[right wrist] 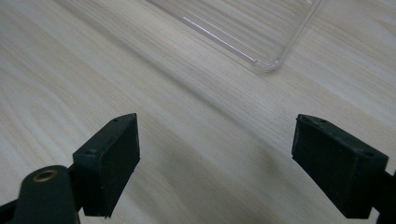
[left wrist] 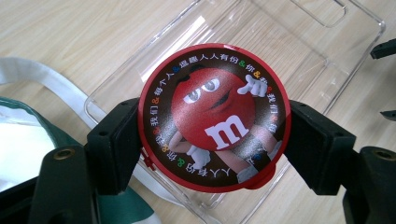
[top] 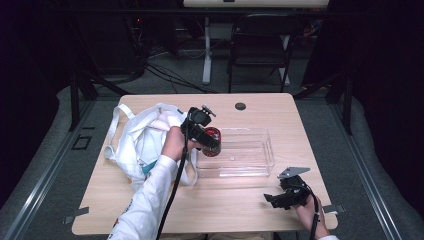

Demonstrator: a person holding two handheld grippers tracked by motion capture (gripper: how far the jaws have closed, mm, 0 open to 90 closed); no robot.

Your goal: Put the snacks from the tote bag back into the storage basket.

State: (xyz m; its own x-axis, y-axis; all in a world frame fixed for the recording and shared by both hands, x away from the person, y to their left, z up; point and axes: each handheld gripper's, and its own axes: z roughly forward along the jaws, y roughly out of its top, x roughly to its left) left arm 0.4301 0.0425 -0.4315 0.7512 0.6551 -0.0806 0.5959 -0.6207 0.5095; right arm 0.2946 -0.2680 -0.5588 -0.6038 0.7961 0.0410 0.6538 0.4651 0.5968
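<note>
A round red tin (left wrist: 214,116) with a red candy cartoon on its lid sits between both black pads of my left gripper (left wrist: 212,140), which is shut on it. From above, the tin (top: 214,135) hangs over the left end of a clear plastic tray (top: 250,167). The tray (left wrist: 299,32) lies just beneath the tin in the left gripper view. My right gripper (top: 270,199) rests low near the table's front right, its jaws wide apart over bare wood. In the right gripper view its pads (right wrist: 109,163) hold nothing, and a tray corner (right wrist: 266,63) lies ahead.
A white cloth bag (top: 137,142) with green trim lies crumpled on the table's left side; its strap (left wrist: 51,88) runs beside the tray. A small dark disc (top: 240,106) sits near the table's far edge. Beyond the table stands a black chair (top: 260,45).
</note>
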